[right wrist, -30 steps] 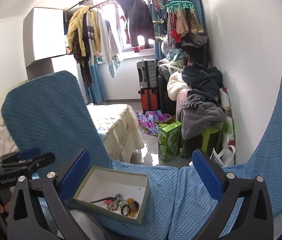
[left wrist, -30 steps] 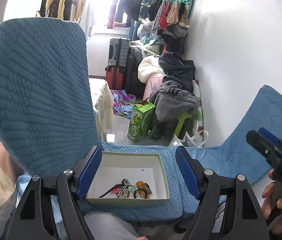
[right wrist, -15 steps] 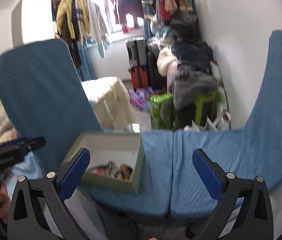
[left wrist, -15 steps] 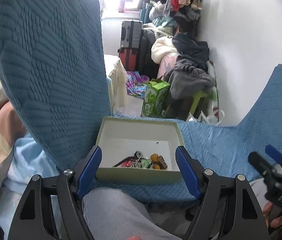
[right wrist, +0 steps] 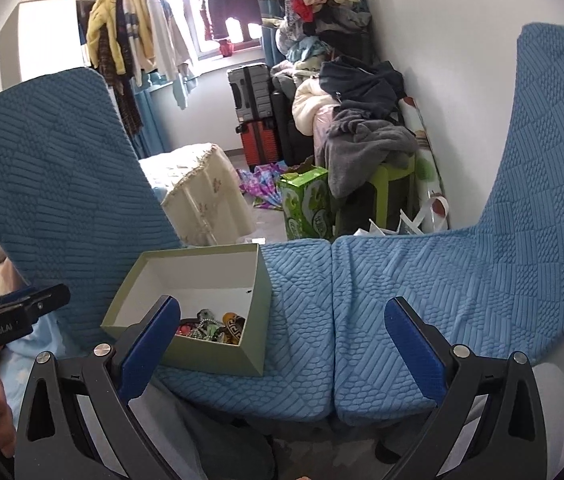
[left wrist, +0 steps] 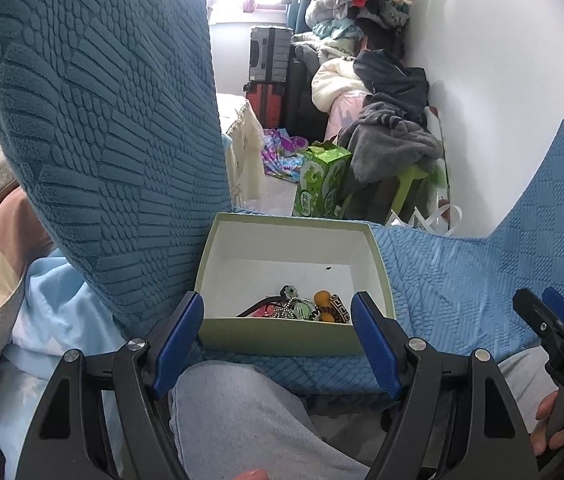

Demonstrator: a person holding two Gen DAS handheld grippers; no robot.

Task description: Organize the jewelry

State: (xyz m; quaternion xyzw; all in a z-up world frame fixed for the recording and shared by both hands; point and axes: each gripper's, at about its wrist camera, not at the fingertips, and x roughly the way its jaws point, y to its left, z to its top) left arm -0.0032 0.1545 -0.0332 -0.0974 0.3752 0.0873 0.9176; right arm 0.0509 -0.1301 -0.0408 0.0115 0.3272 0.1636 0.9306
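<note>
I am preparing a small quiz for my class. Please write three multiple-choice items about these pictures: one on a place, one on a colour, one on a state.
1. Where does the jewelry pile lie in the pale green cardboard box?
A. near side
B. far corner
C. outside it

2. What colour is the textured cushion cover under the box?
A. red
B. blue
C. white

3. How stand the jaws of the left gripper?
A. shut on a necklace
B. shut, empty
C. open, empty

Answers:
1 A, the pieces sit against the near wall.
2 B, the fabric is blue in both views.
3 C, the pads are wide apart with nothing between them.
</note>
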